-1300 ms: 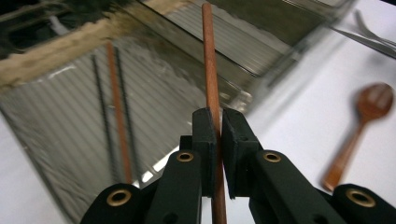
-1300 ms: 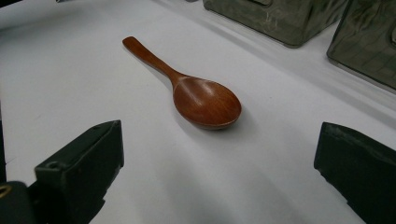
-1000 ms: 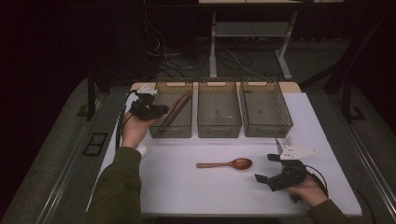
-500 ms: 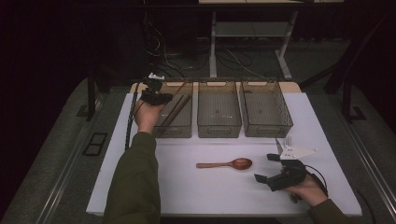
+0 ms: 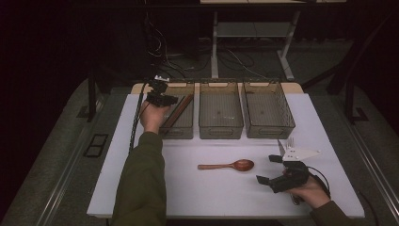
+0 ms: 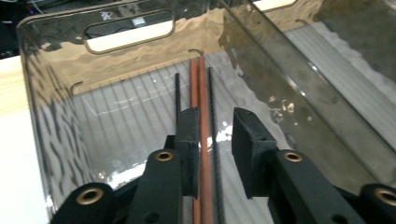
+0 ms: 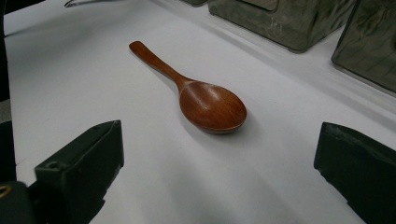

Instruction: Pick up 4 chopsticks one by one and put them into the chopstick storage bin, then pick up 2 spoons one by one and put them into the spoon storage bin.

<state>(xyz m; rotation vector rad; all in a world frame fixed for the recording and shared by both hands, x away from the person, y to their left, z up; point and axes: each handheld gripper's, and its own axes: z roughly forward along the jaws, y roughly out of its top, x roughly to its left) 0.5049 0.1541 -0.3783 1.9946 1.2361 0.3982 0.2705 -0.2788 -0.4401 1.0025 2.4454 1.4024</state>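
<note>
Left gripper [image 6: 212, 135], jaws just parted around chopsticks [image 6: 201, 88] in the left bin [image 5: 181, 129]; right gripper [image 7: 219, 172] held wide open near spoon [image 7: 205, 100] on white desk [image 5: 211, 188].

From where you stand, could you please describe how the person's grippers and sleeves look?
Both grippers are black with blocky jaws; the left gripper has brass-coloured rivets and trails a black cable. The right gripper carries a grey three-cornered plate. The sleeves are olive green.
</note>
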